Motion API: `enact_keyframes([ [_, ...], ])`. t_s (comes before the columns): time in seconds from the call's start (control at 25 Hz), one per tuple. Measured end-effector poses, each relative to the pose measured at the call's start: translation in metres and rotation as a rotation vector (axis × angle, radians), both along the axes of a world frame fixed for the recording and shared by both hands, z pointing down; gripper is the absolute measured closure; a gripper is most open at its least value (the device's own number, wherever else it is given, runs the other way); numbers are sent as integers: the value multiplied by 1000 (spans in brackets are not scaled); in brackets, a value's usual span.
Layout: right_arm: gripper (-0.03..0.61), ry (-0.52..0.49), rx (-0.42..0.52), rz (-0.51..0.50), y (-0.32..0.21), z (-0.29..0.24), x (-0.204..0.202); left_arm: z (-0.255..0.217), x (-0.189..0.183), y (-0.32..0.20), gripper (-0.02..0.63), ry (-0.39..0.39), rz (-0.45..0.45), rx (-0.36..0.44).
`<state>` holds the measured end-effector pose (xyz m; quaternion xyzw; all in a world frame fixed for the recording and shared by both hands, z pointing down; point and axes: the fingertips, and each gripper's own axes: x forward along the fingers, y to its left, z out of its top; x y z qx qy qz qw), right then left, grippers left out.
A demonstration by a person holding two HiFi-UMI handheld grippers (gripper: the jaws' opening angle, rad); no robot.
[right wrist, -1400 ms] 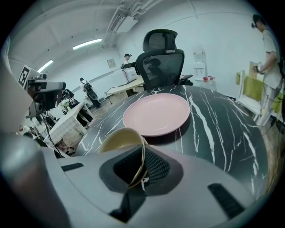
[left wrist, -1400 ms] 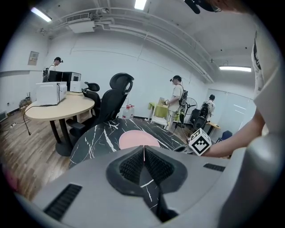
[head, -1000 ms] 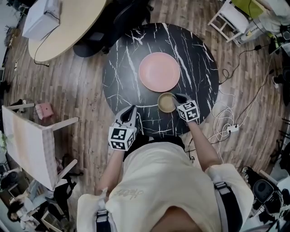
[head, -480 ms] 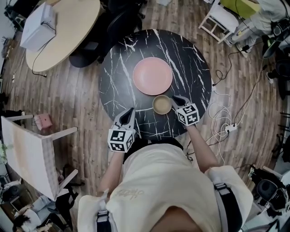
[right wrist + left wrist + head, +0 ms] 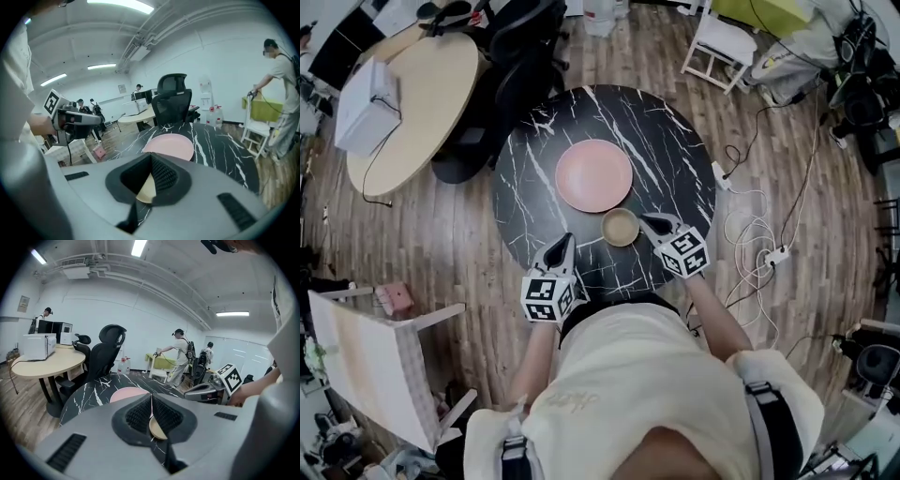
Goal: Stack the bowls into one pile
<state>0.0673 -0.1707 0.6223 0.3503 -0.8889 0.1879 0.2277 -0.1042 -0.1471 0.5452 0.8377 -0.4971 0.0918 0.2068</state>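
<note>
Right tool (image 5: 643, 219) just closed, clenched, apparently on nothing, just right of bowl (image 5: 620, 227); left tool (image 5: 567, 238) clenched, near bowl's left.

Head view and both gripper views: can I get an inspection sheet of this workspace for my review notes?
Surface: round black marble table, holding two dishes.
Job's things: pink dish and small tan bowl, beside each other, not stacked.
Clutter: nothing seen on the table.
Tools: left tool shut, empty, at the near edge; right tool has just been closing, jaws together, nothing between them, beside the tan bowl.
Cables: white cables and power strip on the floor.
Surroundings: wood floor, beige table, black office chair, people behind.
</note>
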Motion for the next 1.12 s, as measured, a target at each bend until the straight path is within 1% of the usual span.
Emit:
enact_keyframes([
  [0.16,571,-15,68,-1,4,-30,2,-10,3,-4,594,3,13,23],
  [0.36,571,-25,164,12,-1,-66,4,-37,8,-10,594,8,42,69],
  [0.52,571,-41,209,24,-5,-90,2,-61,13,-14,594,-1,74,105],
  [0.76,571,-111,281,17,-12,-136,-7,-93,12,-25,592,-46,98,170],
  [1.04,571,-97,353,-1,-23,-178,-13,-132,5,-40,594,-34,97,239],
  [1.12,571,-117,367,5,-27,-192,-12,-143,5,-44,594,-30,100,259],
])
